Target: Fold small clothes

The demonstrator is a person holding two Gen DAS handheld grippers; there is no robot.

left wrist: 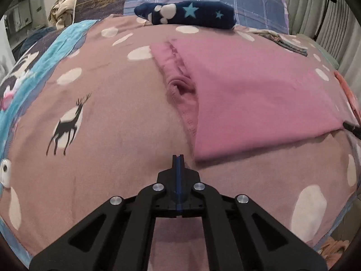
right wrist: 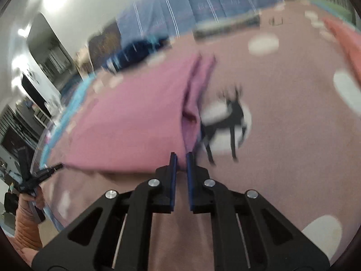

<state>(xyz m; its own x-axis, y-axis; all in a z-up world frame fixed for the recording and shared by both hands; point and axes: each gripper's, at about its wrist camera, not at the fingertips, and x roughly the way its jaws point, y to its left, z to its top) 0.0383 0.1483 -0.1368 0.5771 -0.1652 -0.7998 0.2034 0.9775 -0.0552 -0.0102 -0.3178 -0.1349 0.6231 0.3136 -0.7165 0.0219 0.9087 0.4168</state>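
L gripper (left wrist: 178,157) clamped empty, R gripper (right wrist: 181,154) slightly ajar, both just beside folded pink garment (left wrist: 259,103).

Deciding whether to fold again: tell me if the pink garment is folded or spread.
Folded. The pink garment lies flat on the bedspread, its top layer doubled over, stitched hems showing beneath.

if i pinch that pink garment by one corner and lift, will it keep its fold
Probably not. The pink garment looks like thin soft cloth, its folded layers lying loose with a puckered hem at one side, so it would likely droop and unfold. It seems light. On the bedspread, also soft cloth, a push would more likely bunch it than slide it.
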